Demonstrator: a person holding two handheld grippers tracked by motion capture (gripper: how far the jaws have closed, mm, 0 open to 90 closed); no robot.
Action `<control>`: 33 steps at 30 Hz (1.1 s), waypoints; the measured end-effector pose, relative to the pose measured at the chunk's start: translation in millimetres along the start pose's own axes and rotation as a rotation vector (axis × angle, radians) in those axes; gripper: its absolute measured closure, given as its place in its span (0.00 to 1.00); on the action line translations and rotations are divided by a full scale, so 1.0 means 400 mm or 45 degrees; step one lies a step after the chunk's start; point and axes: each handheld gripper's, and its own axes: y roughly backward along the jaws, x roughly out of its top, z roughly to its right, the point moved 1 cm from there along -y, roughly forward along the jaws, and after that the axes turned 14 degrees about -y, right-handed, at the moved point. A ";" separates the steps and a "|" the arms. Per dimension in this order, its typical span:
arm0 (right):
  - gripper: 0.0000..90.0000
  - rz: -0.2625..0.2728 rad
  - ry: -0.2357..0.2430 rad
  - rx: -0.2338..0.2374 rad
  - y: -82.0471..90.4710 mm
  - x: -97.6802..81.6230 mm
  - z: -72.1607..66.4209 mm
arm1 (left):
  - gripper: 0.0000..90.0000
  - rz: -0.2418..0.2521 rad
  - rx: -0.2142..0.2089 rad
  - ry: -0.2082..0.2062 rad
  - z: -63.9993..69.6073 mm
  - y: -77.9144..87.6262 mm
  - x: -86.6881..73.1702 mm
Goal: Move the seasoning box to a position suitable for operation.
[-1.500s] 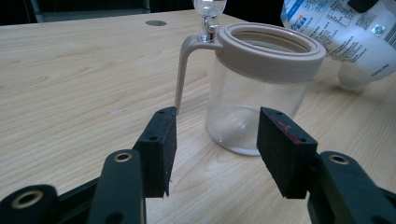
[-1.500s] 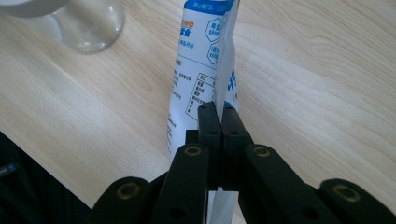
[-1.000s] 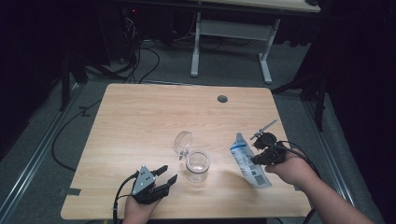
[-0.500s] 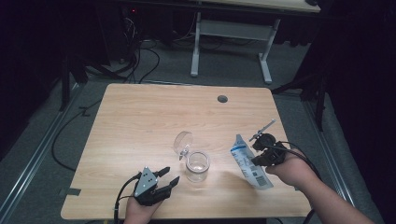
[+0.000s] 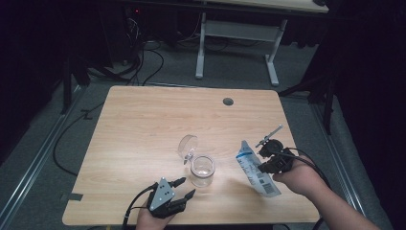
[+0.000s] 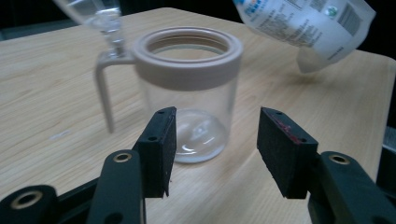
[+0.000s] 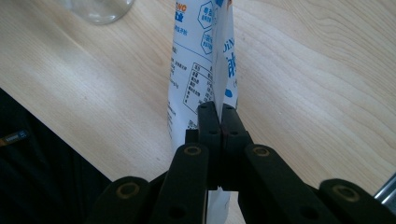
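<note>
Nudged a little nearer the jar since the earlier frame, the left hand-held gripper (image 5: 184, 187) has its jaws spread apart with nothing between them.

Just ahead of that left hand-held gripper stands the clear glass jar with a beige rim (image 6: 188, 93), upright on the light wooden worktop (image 5: 143, 124), its clear hinged lid (image 5: 187, 144) swung open behind it. To the right, the right hand-held gripper (image 7: 218, 116) is clamped on the edge of a white-and-blue printed plastic pouch (image 5: 256, 167), which hangs tilted beside the jar, apart from it.
</note>
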 end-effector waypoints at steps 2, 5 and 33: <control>1.00 0.003 0.007 0.011 -0.002 -0.003 -0.001 | 0.53 0.001 -0.015 -0.016 0.016 -0.010 0.006; 1.00 0.003 0.017 0.012 -0.002 -0.006 -0.003 | 0.55 0.010 -0.066 0.003 0.034 -0.028 0.016; 1.00 -0.002 -0.001 0.013 0.009 -0.011 -0.055 | 0.57 0.106 -0.194 -0.006 0.095 -0.144 0.087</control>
